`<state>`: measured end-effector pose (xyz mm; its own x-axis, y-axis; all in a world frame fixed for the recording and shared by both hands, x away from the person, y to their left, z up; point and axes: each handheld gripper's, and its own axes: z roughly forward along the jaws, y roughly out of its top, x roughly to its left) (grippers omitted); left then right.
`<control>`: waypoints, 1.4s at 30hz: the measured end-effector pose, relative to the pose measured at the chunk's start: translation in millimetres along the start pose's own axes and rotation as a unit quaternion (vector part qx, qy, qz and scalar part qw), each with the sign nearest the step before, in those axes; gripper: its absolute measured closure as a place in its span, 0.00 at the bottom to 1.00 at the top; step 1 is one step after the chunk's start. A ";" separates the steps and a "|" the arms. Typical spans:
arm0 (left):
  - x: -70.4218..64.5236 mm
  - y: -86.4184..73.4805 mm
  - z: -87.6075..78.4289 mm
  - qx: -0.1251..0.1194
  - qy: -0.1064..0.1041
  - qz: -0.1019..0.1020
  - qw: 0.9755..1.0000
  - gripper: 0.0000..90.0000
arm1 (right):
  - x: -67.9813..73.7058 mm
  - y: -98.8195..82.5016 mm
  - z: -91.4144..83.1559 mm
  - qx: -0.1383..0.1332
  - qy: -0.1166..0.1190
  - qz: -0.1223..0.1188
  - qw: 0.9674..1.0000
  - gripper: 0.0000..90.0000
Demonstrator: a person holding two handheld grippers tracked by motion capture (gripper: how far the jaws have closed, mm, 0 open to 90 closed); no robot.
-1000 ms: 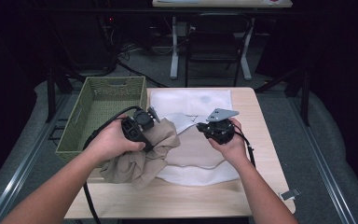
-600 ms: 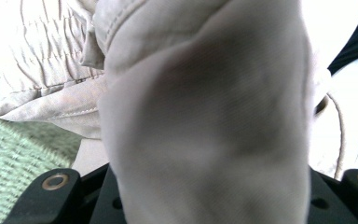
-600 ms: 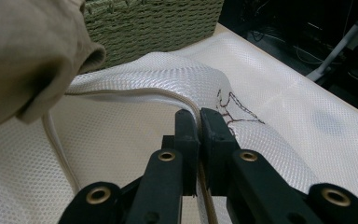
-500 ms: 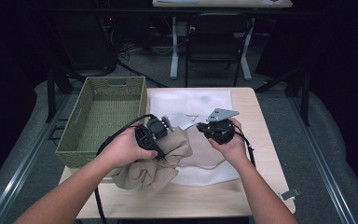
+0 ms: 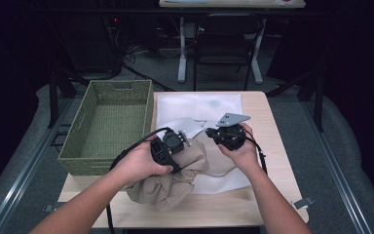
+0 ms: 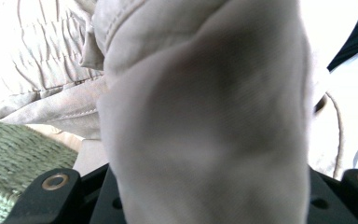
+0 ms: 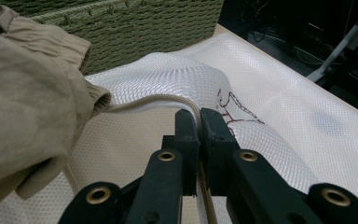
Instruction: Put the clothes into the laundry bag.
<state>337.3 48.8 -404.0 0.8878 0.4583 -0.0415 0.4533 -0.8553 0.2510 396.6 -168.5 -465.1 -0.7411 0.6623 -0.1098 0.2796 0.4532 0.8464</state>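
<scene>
Two grippers at work: the left gripper [image 5: 173,146] clamps the beige garment [image 5: 175,178] bunched at the table's [image 5: 268,122] near edge, the right gripper [image 7: 199,122] pinches the white mesh sheet's [image 7: 279,107] lifted fold.

The beige garment [image 6: 205,121] hides the left gripper [image 5: 171,146] jaws and blurs close up. Its lower folds cover part of the white mesh cloth [image 5: 199,105] beneath.

Bright lit table, dark surroundings, close cloth [image 6: 205,121] blurred, white glare
</scene>
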 end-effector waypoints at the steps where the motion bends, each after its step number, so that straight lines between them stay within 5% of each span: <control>1: -1.2 0.4 0.0 0.004 -0.001 0.004 1.000 0.76 | 0.0 0.0 -0.2 0.000 0.000 0.000 1.000 0.96; 14: -22.1 11.2 5.6 0.007 -0.008 0.039 0.999 0.76 | 0.6 0.4 -0.6 -0.001 0.001 0.001 1.000 0.96; 42: -13.4 34.1 53.7 0.009 -0.022 0.021 0.999 0.76 | 1.1 0.8 -0.9 -0.001 0.001 -0.001 1.000 0.96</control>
<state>345.1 0.6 -446.8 0.9085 0.4113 -0.0737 0.4166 -0.8779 0.2362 395.5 -167.9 -464.1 -0.7426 0.6604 -0.1111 0.2761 0.4530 0.8477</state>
